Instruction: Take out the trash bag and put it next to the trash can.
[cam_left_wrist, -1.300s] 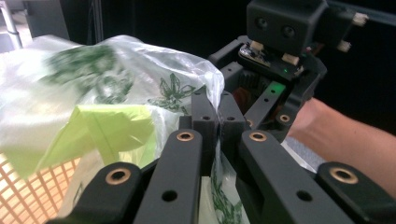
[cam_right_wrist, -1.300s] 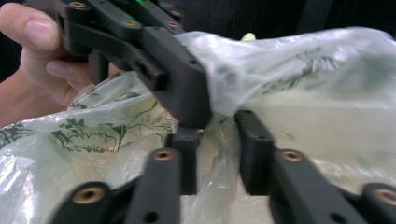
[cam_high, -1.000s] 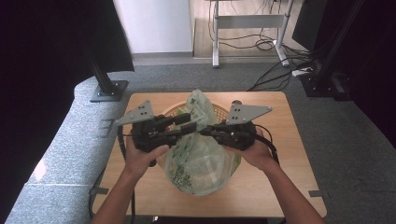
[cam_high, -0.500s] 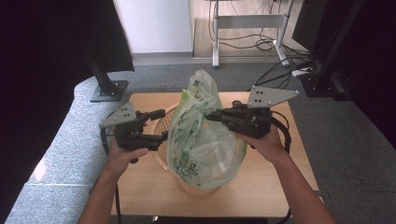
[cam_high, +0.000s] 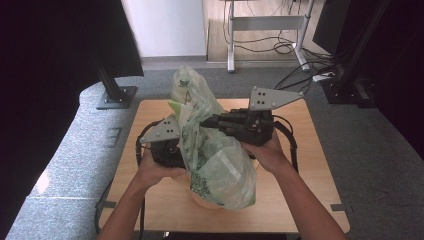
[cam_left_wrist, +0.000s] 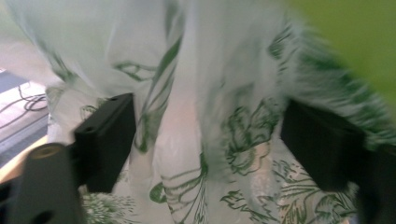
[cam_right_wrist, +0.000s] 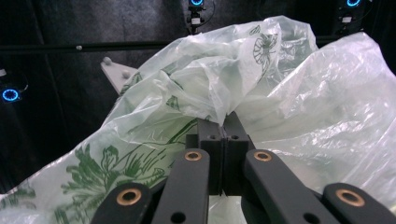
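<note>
A translucent plastic bag (cam_high: 215, 165) with a green flower print hangs upright over the wooden table (cam_high: 310, 150). My right gripper (cam_high: 205, 122) is shut on a bunched fold near the bag's (cam_right_wrist: 187, 93) top, its jaws (cam_right_wrist: 223, 126) pressed together on the film. My left gripper (cam_high: 175, 147) sits against the bag's left side, half hidden by it. Its jaws (cam_left_wrist: 205, 135) stand wide and have just been closing a little, with loose folds of the bag (cam_left_wrist: 210, 93) between them and no pad pressing. A tan round container (cam_high: 197, 197) sits under the bag, mostly hidden.
A black stand base (cam_high: 117, 95) rests on the grey carpet beyond the table's far left corner. A metal desk frame (cam_high: 265, 30) and floor cables (cam_high: 300, 75) lie behind the table. Bare tabletop shows to the right of my right hand.
The bag has gone from lying low on the table to hanging tall, lifted by the right gripper. The left gripper let go, drew off to the left, then came back against the bag's side.
</note>
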